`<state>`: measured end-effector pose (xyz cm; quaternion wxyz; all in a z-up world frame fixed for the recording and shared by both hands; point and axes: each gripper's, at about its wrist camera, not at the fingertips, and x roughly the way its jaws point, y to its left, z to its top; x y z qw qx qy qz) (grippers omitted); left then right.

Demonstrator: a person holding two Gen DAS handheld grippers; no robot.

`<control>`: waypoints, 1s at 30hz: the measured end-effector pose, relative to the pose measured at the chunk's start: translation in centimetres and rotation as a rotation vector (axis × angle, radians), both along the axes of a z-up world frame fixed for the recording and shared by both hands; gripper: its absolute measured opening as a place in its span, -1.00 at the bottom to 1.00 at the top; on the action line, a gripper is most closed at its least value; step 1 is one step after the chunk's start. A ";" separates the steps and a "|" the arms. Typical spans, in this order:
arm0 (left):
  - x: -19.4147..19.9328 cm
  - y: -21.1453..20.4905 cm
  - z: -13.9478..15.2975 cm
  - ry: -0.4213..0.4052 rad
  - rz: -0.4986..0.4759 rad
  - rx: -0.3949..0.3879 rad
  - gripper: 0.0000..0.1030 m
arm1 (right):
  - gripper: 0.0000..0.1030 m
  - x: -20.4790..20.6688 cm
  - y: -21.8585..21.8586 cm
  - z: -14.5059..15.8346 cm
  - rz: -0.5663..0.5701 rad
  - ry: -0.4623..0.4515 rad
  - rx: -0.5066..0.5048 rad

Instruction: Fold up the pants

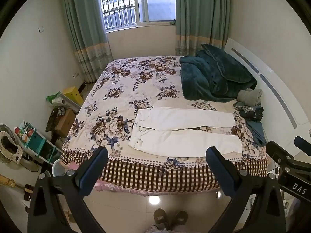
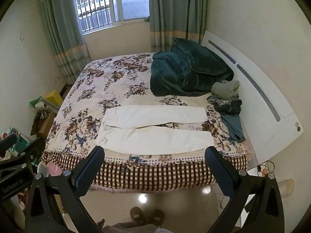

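Observation:
White pants (image 1: pixel 184 130) lie flat on the near part of the floral bed (image 1: pixel 124 89), waistband to the left, both legs stretched to the right with a narrow gap between them. They also show in the right wrist view (image 2: pixel 155 128). My left gripper (image 1: pixel 156 153) is open and empty, held off the bed's near edge in front of the pants. My right gripper (image 2: pixel 155 153) is open and empty too, at about the same distance. The right gripper's body shows at the right edge of the left wrist view (image 1: pixel 287 167).
A dark teal blanket (image 1: pixel 213 77) is heaped at the far right of the bed. A pile of folded clothes (image 1: pixel 250 106) sits by the white headboard (image 1: pixel 276 89). Boxes, a shelf and a fan (image 1: pixel 7 143) crowd the floor to the left. Slippers (image 1: pixel 169 216) are on the floor below.

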<state>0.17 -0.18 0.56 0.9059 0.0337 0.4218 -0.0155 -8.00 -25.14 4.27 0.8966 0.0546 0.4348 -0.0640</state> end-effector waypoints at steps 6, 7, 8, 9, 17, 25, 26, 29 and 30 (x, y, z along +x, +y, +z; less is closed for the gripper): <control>0.4 0.0 0.3 0.001 -0.001 -0.005 0.99 | 1.00 0.0 0.2 -0.2 0.000 -0.002 -0.003; 0.4 0.0 0.4 0.001 0.001 -0.007 0.99 | 1.00 0.0 0.1 -0.2 0.000 -0.002 -0.002; 0.3 -0.1 0.3 -0.001 -0.002 -0.002 0.99 | 1.00 0.0 0.2 -0.3 0.000 -0.002 -0.004; 0.4 -0.1 0.4 -0.002 -0.001 -0.001 0.99 | 1.00 0.0 0.2 -0.2 0.001 -0.002 -0.004; 0.4 -0.1 0.3 -0.002 -0.003 -0.004 0.99 | 1.00 0.2 0.4 -0.3 0.003 -0.005 -0.007; 0.3 0.0 0.3 -0.004 -0.003 -0.006 0.99 | 1.00 0.2 0.5 -0.3 0.002 -0.006 -0.011; 0.3 0.0 0.5 -0.003 -0.004 -0.007 0.99 | 1.00 0.2 0.4 -0.2 0.003 -0.006 -0.010; 0.3 0.0 0.3 -0.007 -0.004 -0.007 0.99 | 1.00 0.3 0.7 -0.1 0.003 -0.006 -0.011; 0.4 -0.1 0.2 -0.007 -0.005 -0.006 0.99 | 1.00 0.3 0.7 -0.2 0.003 -0.006 -0.011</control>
